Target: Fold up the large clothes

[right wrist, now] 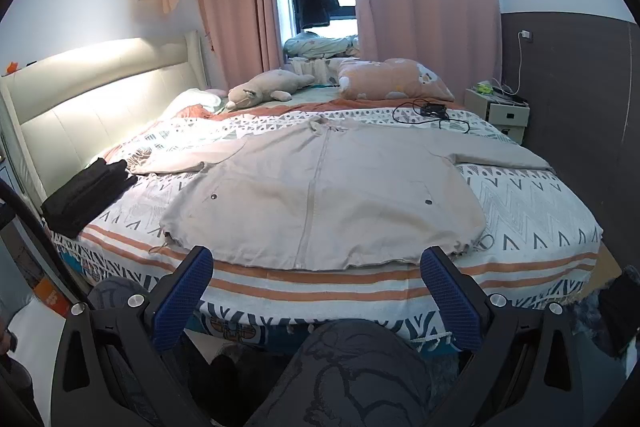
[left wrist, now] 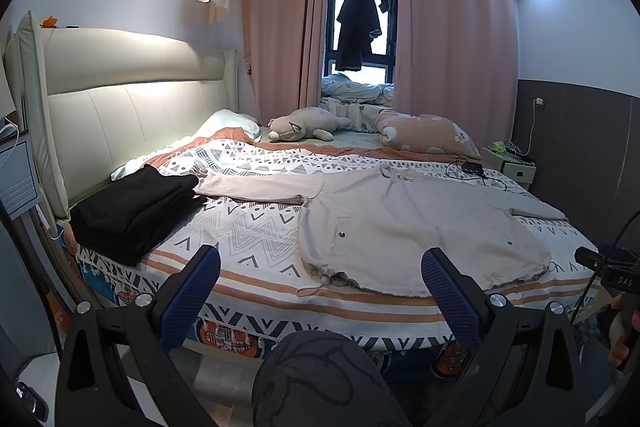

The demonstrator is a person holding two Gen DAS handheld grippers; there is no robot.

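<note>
While both tools hang short of the mattress edge, I hold the left gripper [left wrist: 320, 291] and the right gripper [right wrist: 318, 285] with their blue pads spread as wide as they go and nothing between them. Nearest to me, a knee in patterned grey trousers [right wrist: 352, 367] fills the lower middle of each wrist view. Beyond it runs the striped border of the bedspread [right wrist: 520, 211], and on that lies the beige jacket [right wrist: 320, 183], front up, hem toward me, zip down the middle, both sleeves laid out sideways.

Step in hand, as I judge it: reaching in for the first fold. To do it well I would take one hem corner and its matching shoulder together, lift only enough to clear the cloth below, and carry that side toward the zip so the edge lands straight (the drawstring [left wrist: 316, 287] trailing from the left hem corner should be tucked in, not dragged).

To the left, a folded black garment [left wrist: 132, 211] sits near the headboard, its edge touching or just beside the left cuff; I cannot tell which. Farther off lie a plush toy [right wrist: 264, 89] and a pink pillow [right wrist: 396, 81].

Hard to read: the right sleeve's cuff is cut off by the bed's far edge in the left view, the collar is bunched, and the small dark device [right wrist: 434, 109] with its cable beyond the collar is too small to identify.
</note>
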